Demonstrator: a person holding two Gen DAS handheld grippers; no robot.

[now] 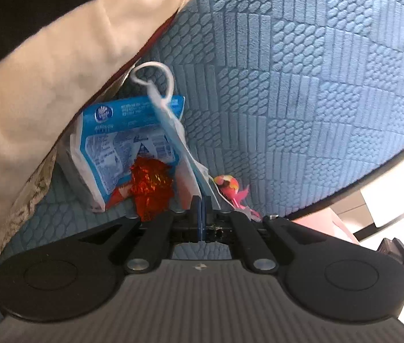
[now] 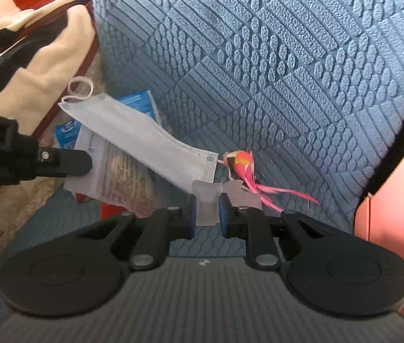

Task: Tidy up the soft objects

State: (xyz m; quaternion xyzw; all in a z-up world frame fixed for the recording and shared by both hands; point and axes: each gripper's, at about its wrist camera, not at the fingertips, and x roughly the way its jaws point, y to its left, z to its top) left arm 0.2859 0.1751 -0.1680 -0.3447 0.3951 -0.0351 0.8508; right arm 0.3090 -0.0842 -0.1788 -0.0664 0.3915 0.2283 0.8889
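Left gripper, jaws pressed together on the edge of a pale blue pleated face mask with white ear loops. Right gripper, jaws parted only slightly around a translucent whitish wrapper flap; whether it pinched the flap could not be told. The mask stretched across a blue-and-white tissue packet, above the blue textured sofa cushion. A pink streamer toy lay just beside the mask's corner. Judged step: mid-lift of the mask; next, carrying it clear without snagging the loops.
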